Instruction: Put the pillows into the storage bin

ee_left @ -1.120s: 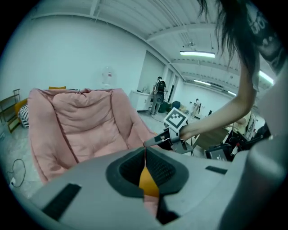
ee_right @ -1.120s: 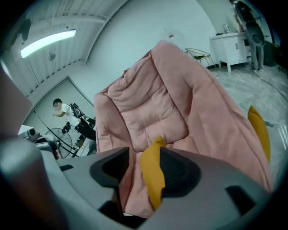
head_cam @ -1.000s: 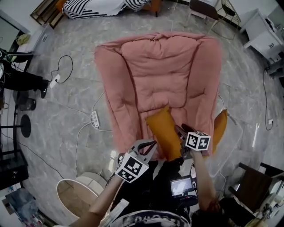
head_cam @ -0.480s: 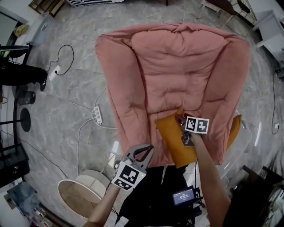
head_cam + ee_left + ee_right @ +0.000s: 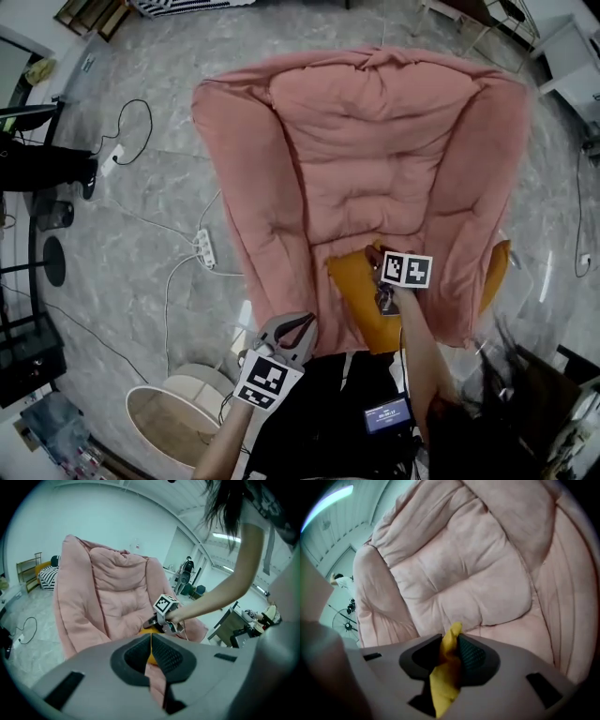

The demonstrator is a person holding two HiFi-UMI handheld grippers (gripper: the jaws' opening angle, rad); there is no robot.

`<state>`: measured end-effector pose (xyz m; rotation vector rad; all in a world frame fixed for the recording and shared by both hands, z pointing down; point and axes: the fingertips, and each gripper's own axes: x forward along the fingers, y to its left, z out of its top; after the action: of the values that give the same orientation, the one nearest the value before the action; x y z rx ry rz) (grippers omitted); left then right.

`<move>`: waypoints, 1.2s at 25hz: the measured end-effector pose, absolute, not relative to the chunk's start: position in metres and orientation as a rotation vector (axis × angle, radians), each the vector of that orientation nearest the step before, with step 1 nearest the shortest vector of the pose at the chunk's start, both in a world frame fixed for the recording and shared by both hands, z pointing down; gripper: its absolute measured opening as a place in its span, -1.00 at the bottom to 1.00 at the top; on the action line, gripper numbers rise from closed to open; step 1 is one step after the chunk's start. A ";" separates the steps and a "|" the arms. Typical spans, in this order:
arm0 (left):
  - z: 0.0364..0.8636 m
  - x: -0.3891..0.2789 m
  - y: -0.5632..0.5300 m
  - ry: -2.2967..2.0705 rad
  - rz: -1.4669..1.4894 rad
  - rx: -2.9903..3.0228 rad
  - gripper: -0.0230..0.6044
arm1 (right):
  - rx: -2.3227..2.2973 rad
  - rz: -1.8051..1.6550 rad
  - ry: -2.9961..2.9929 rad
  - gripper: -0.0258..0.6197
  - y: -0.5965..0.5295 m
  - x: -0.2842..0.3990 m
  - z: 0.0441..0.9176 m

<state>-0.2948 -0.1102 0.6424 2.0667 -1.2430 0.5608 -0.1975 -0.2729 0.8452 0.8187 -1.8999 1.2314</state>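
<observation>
An orange pillow (image 5: pixel 359 298) lies on the front of the seat of a big pink armchair (image 5: pixel 366 159). My right gripper (image 5: pixel 382 298) is over its upper corner and its jaws are closing. In the right gripper view the orange fabric (image 5: pixel 445 677) is pinched between the pads (image 5: pixel 469 657). A second orange pillow (image 5: pixel 497 272) is wedged outside the chair's right arm. My left gripper (image 5: pixel 286 336) hangs shut and empty in front of the chair's left arm. The round storage bin (image 5: pixel 141 422) stands on the floor at the lower left. From the left gripper view the right gripper (image 5: pixel 161 616) shows on the pillow (image 5: pixel 149 631).
A white power strip (image 5: pixel 202 251) with cables lies on the marble floor left of the chair. Dark furniture (image 5: pixel 539 398) stands at the lower right. A person's legs (image 5: pixel 42 169) are at the far left. A small screen (image 5: pixel 387 413) hangs at my waist.
My right gripper has reached forward onto the pillow's upper corner and its jaws have closed on the fabric. My left gripper has dropped back slightly toward my body.
</observation>
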 end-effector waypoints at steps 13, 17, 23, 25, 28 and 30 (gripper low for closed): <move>0.579 -0.278 -0.150 -1.202 0.508 2.256 -0.88 | 0.952 1.356 -2.080 -0.67 -0.204 -0.148 0.712; 0.557 -0.263 -0.162 -1.161 0.510 2.340 -0.88 | 1.044 1.395 -2.121 -0.69 -0.188 -0.128 0.673; 0.524 -0.230 -0.161 -1.036 0.542 2.470 -0.88 | 1.212 1.438 -2.221 -0.71 -0.159 -0.085 0.609; 0.516 -0.215 -0.158 -0.979 0.565 2.523 -0.88 | 1.315 1.462 -2.251 -0.72 -0.149 -0.063 0.589; 0.504 -0.189 -0.159 -0.889 0.597 2.600 -0.88 | 1.474 1.514 -2.285 -0.72 -0.142 -0.030 0.562; 0.495 -0.172 -0.161 -0.822 0.601 2.643 -0.88 | 1.567 1.531 -2.300 -0.73 -0.138 -0.011 0.543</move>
<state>-0.1715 -0.1609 0.4952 2.6429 -0.8224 0.6008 -0.0115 -0.1384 0.5430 1.5667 -2.2995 1.5314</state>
